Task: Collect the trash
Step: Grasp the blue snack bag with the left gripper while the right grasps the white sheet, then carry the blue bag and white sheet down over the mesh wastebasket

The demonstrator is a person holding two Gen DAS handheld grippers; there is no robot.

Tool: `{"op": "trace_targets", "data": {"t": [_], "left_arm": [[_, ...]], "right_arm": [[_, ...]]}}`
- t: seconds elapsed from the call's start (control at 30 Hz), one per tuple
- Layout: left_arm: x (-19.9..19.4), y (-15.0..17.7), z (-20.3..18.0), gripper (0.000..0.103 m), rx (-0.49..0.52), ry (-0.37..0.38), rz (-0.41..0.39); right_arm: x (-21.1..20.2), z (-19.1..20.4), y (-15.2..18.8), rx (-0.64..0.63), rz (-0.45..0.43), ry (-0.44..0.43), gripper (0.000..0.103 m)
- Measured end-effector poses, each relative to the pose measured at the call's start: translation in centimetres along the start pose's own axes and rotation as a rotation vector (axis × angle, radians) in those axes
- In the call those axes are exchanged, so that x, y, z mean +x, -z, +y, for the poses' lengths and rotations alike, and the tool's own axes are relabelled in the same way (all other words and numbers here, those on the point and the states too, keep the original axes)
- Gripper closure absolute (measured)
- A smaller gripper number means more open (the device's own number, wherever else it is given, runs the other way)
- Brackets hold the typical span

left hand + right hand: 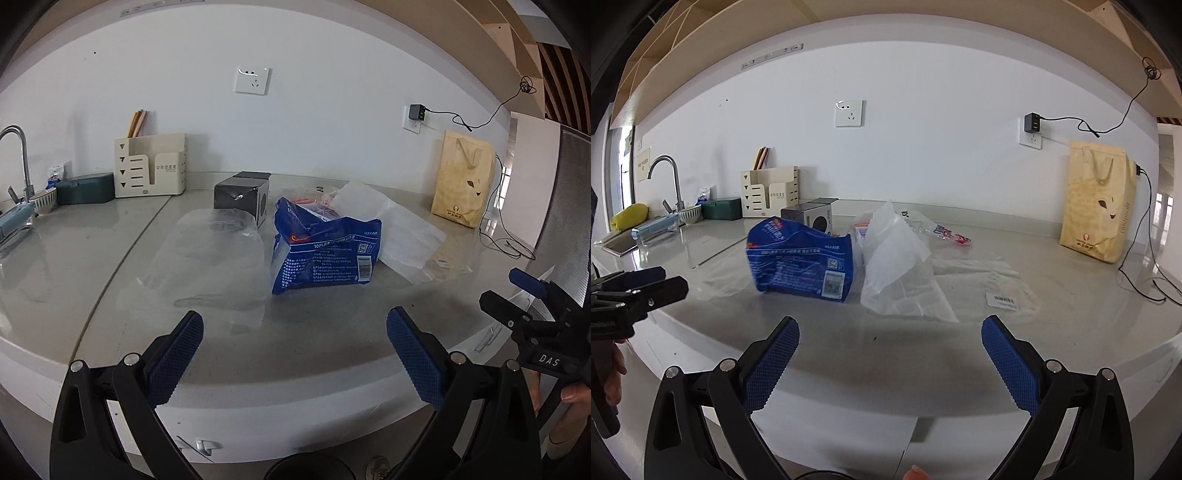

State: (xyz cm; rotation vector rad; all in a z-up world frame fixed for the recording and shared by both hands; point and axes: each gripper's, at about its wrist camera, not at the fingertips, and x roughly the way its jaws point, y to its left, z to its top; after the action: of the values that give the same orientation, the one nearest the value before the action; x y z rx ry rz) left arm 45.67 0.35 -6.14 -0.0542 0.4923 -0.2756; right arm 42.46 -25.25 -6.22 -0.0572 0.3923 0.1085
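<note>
On the grey countertop (110, 258) ahead of you lies the trash, well beyond both grippers: a flat clear plastic bag (210, 254) to the left, a white plastic bag (897, 266) to the right, and a crumpled blue wrapper (325, 251) between them, just beside the white one. Behind these stands a small grey box (240, 195). Your left gripper (295, 354) and right gripper (890, 358) hover at the counter's edge, fingers spread wide and empty.
</note>
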Motion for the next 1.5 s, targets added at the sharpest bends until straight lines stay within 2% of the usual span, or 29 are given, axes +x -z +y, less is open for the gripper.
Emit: {"op": "trace_targets", "data": {"t": [0.43, 0.57, 0.73, 0.8, 0.83, 0.93, 0.97, 1.0, 1.03, 1.07, 1.1, 1.13, 1.17, 1.2, 1.27, 1.5], "left_arm": [[9.5, -3.1, -0.4, 0.004, 0.028, 0.05, 0.076], [11.6, -4.1, 0.1, 0.004, -0.004, 0.082, 0.118], [13.0, -4.8, -0.1, 0.004, 0.009, 0.074, 0.134], [13.3, -4.9, -0.2, 0.005, 0.009, 0.06, 0.13], [13.4, -5.0, -0.1, 0.006, 0.007, 0.059, 0.127], [13.7, -5.0, 0.2, 0.021, -0.014, 0.074, 0.133], [14.0, -5.0, 0.2, 0.039, -0.014, 0.078, 0.142], [14.2, -5.0, 0.2, 0.064, -0.006, 0.075, 0.156], [14.4, -5.0, 0.0, 0.076, 0.007, 0.076, 0.17], [14.4, -5.0, -0.1, 0.087, 0.011, 0.075, 0.169], [14.3, -5.0, -0.1, 0.093, 0.015, 0.075, 0.157], [14.1, -4.9, -0.1, 0.094, 0.017, 0.088, 0.149], [13.8, -5.0, 0.0, 0.096, 0.013, 0.1, 0.143], [13.6, -5.0, 0.0, 0.097, 0.015, 0.112, 0.135], [13.2, -5.2, 0.0, 0.097, 0.02, 0.122, 0.121], [11.2, -5.8, -0.1, 0.097, 0.028, 0.116, 0.084]], "right_arm": [[8.5, -1.3, -2.0, -0.017, 0.039, -0.061, 0.003], [10.5, -2.0, -2.8, 0.023, 0.069, -0.132, 0.003], [11.8, -2.1, -3.8, -0.012, 0.086, -0.096, 0.003], [12.1, -2.4, -4.1, 0.006, 0.096, -0.11, 0.003], [12.2, -2.6, -4.2, 0.015, 0.089, -0.129, 0.003], [13.1, -2.5, -4.2, -0.002, 0.127, -0.113, 0.003], [13.3, -2.5, -4.2, -0.001, 0.13, -0.111, 0.004], [13.5, -2.7, -4.2, 0.007, 0.138, -0.112, 0.008], [13.8, -2.7, -4.2, 0.016, 0.146, -0.116, 0.025], [14.1, -2.9, -4.1, 0.029, 0.168, -0.122, 0.037], [14.5, -3.0, -4.0, 0.034, 0.194, -0.13, 0.059], [14.9, -3.0, -3.8, 0.038, 0.222, -0.157, 0.079], [15.2, -2.9, -3.7, 0.033, 0.238, -0.205, 0.09], [15.2, -3.1, -3.5, 0.045, 0.236, -0.215, 0.097], [15.0, -3.0, -3.4, 0.048, 0.23, -0.243, 0.097], [13.3, -2.5, -4.0, 0.015, 0.182, -0.221, 0.097]]}}
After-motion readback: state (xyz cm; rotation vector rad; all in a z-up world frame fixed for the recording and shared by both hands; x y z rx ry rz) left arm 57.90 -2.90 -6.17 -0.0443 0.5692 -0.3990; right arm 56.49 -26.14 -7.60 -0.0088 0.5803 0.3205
